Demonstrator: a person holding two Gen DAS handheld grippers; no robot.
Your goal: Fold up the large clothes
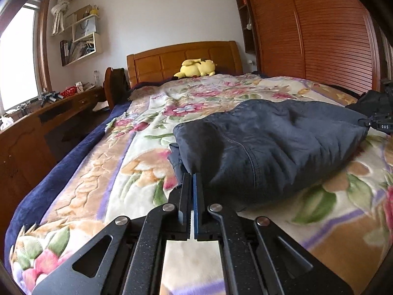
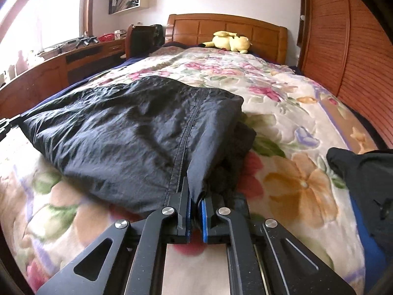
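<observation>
We look along the right gripper (image 2: 195, 191), whose black fingers with blue pads pinch a fold of the dark navy, crinkled fabric garment (image 2: 137, 135) at its near edge. The garment lies folded in a broad slab on the floral plush blanket (image 2: 282, 103) covering the bed. A stitched seam runs down the cloth to the fingers. At the wooden headboard (image 2: 245, 28) rests a yellow plush toy (image 2: 231, 40). A black cloth item (image 2: 363, 179) lies at right.

Floral blanket (image 1: 103, 179) on a wooden bed, yellow plush toy (image 1: 197, 67) by the headboard (image 1: 157, 64).
</observation>
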